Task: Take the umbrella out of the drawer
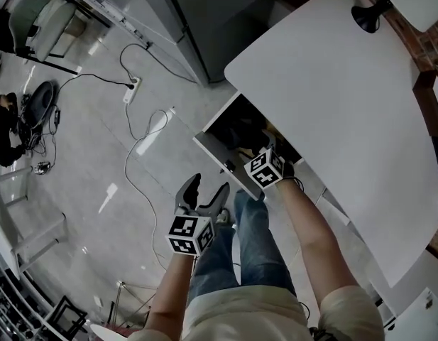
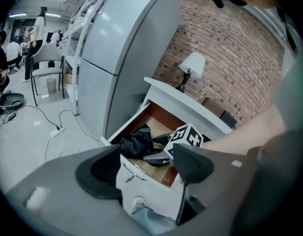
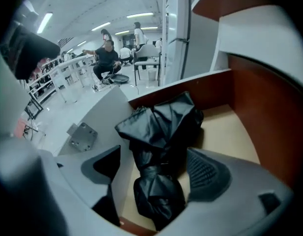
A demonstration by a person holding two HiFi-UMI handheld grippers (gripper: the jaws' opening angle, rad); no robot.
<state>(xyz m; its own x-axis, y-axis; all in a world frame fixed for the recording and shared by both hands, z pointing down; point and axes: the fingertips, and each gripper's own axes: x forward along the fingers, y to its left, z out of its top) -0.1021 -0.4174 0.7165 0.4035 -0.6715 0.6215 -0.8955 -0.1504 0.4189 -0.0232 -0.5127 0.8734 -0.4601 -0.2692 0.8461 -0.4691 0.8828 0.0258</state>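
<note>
- Two grippers are counted. The right gripper (image 3: 153, 162) is reached into the open drawer (image 1: 220, 158). The left gripper (image 1: 208, 187) is held outside the drawer, at about 7 o'clock from its front in the head view.
- One umbrella (image 3: 158, 146) is seen, black and folded, lying on the drawer floor. In the right gripper view its strapped, bundled end is pointed to 6 o'clock and its looser folds are spread toward 12 o'clock.
- The right gripper's jaws are spread apart and set on either side of the bundled end, one at 9 o'clock of it and one at 3 o'clock. No squeeze on the fabric is seen, so nothing is grasped yet.
- The left gripper's jaws are likewise parted, with nothing held between them; only the drawer front is seen through the gap.
- The step in hand is judged to be the approach to the grasp: the umbrella is straddled but not taken.
- The next move is judged to call for the jaws to be closed on the bound part, where the fabric is tightest. A lift clear of the drawer's front wall is then needed, as the loose folds could be caught on the rim.
- One drawer, one white table (image 1: 346, 105) and one lamp (image 2: 193, 67) are counted besides. The lamp is seen at 1 o'clock from the drawer in the left gripper view.
</note>
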